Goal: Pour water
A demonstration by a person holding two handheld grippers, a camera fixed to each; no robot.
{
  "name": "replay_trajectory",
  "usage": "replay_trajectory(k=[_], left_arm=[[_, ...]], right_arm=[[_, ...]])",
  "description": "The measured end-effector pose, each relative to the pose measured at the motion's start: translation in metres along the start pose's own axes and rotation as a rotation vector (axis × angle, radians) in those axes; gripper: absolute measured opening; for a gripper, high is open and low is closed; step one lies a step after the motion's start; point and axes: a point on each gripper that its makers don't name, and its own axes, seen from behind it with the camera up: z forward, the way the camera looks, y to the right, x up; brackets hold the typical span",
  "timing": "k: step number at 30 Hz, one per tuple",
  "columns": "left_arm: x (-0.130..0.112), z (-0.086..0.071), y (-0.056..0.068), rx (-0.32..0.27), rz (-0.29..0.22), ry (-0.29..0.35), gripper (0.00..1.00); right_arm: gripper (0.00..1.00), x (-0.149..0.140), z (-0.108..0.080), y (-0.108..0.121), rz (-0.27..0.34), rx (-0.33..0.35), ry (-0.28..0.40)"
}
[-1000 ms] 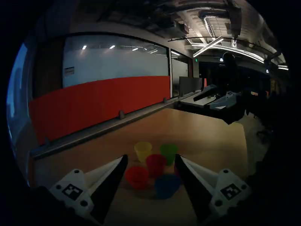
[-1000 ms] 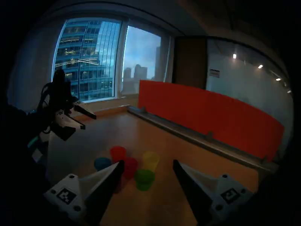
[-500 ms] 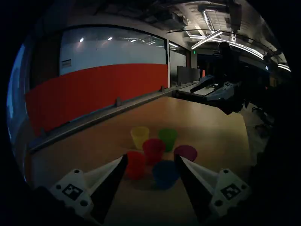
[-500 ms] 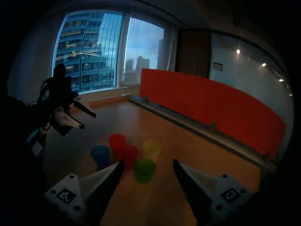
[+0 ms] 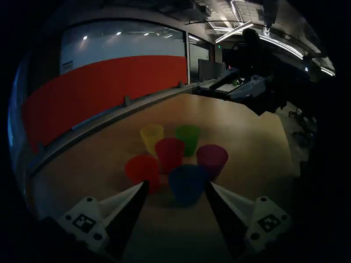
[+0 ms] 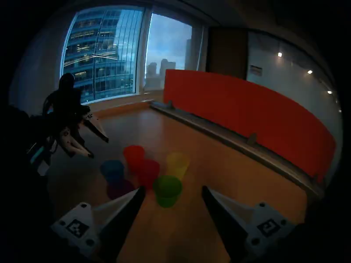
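Dimness hides any water in cups (image 5: 170, 151); cluster sits centre frame on table (image 5: 250, 131) in left gripper view, blue cup (image 5: 188, 177) nearest. Left gripper (image 5: 175, 185) and right gripper (image 6: 172, 189) both gape wide, holding nothing, touching nothing.

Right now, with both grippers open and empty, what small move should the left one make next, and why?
Probably ease the left gripper forward and down around the blue cup. That cup stands nearest and roughly centred ahead of it, and the gripper is open with nothing yet held for pouring.
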Motion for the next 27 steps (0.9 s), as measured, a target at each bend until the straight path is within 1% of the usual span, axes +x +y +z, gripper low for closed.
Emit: replay_trajectory(k=[8,14,23,27], left_arm=[[-0.018,0.016,0.010,-0.039,0.023,-0.050,0.93],[-0.028,0.026,0.011,-0.048,0.038,-0.081,0.93],[-0.044,0.043,0.015,-0.080,0.033,-0.126,0.93],[-0.049,0.052,0.015,-0.085,0.048,-0.146,0.92]], right_arm=[[1.00,-0.007,0.011,0.002,0.000,0.006,-0.021],[1.00,-0.010,0.018,0.004,0.003,0.012,-0.030],[1.00,-0.017,0.030,0.005,0.004,0.023,-0.049],[1.00,-0.020,0.035,0.005,0.003,0.028,-0.056]])
